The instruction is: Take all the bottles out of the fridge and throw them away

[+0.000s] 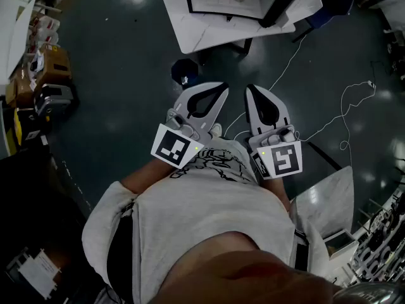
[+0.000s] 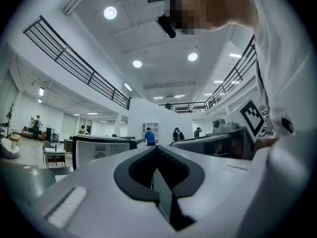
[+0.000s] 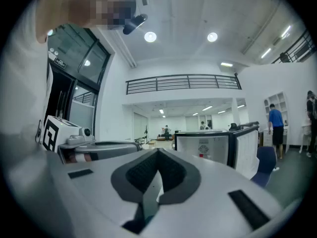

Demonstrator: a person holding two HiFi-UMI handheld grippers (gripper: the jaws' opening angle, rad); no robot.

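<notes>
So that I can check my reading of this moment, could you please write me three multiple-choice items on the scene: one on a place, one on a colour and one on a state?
1. Where are the left gripper and the right gripper held?
A. Side by side, close in front of the chest
B. Raised above the head
C. Hanging far apart at the sides

2. What colour is the shirt?
A. Red
B. Light grey
C. Black

3. How do the jaws of the two grippers stand?
A. Wide apart
B. Closed on a bottle
C. Together, with nothing between them

Answers:
1 A: the head view shows them next to each other just ahead of the chest.
2 B: the shirt is pale grey in the head view.
3 C: each gripper view shows its jaws meeting with nothing between them.
</notes>
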